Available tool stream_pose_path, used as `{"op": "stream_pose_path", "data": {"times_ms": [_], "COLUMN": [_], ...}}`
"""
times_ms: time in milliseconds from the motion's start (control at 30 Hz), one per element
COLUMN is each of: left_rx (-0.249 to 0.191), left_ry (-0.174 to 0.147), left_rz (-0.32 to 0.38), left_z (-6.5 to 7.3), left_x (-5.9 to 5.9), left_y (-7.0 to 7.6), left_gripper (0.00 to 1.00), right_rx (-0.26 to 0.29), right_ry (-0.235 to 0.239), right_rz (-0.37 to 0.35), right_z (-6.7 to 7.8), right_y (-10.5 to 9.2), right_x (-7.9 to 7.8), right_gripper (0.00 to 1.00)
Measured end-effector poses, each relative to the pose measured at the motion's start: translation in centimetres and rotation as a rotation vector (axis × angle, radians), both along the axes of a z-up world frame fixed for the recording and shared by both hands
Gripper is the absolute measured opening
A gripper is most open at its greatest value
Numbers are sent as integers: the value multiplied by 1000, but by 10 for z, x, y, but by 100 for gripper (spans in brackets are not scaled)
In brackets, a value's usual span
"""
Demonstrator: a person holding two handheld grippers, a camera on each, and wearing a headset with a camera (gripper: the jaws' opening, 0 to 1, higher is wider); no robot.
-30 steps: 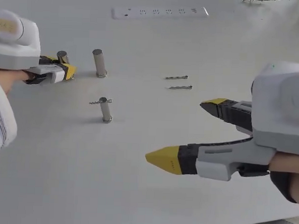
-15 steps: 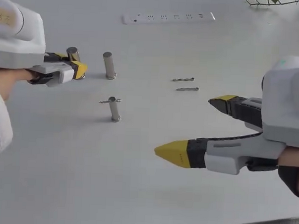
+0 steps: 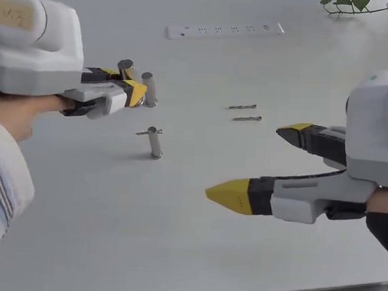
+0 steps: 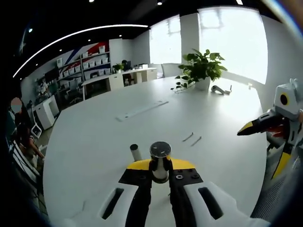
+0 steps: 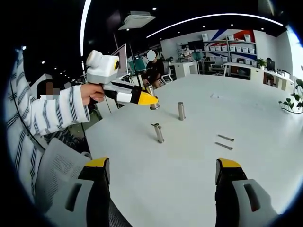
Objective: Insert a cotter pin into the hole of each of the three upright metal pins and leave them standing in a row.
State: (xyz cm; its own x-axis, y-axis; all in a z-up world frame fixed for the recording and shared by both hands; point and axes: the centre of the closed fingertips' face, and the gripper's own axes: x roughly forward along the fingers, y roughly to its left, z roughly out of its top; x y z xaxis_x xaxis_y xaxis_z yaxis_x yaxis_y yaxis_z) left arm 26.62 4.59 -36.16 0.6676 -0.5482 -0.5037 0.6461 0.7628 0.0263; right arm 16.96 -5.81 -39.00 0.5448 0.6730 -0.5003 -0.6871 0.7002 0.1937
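A white table takes up most of the head view. The right gripper hovers over its near right part, jaws spread wide with nothing between them. The left gripper sits at the far left, jaws clamped around the shaft of an upright gripped pin. Whether that pin's foot touches the table cannot be told.

A power strip lies along the far side, and a leafy plant shows at the far right corner.

A second pin stands just right of the gripped one. A third pin stands nearer, apart from both. A fitted cotter pin passes crosswise through its top.

Two loose cotter pins lie side by side on the table, right of the metal pins and beyond the right gripper.
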Motion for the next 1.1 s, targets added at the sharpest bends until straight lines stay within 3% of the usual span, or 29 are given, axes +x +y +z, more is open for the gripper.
{"op": "stream_pose_path", "data": {"times_ms": [233, 433, 567, 700, 833, 1100], "left_rx": [-1, 7, 11, 66, 49, 78], "left_ry": [22, 62, 87, 89, 121, 155], "left_rz": [-64, -145, -147, -154, -122, -69], "left_z": [-13, -38, -51, -64, -75, -91], "left_x": [-24, -40, -45, -51, -55, -59], "left_y": [-35, -58, -64, -66, -67, -65], "left_gripper": [9, 9, 9, 9, 9, 9], "right_rx": [1, -7, -6, -11, -8, 3], "right_ry": [2, 16, 29, 30, 38, 48], "right_rz": [0, 1, 4, 2, 1, -3], "right_z": [-1, -4, -8, -9, -11, -14], "right_y": [-2, -5, -6, -6, -7, -8], "right_x": [0, -2, -6, -7, -9, -10], "right_gripper": [91, 91, 91, 90, 90, 88]}}
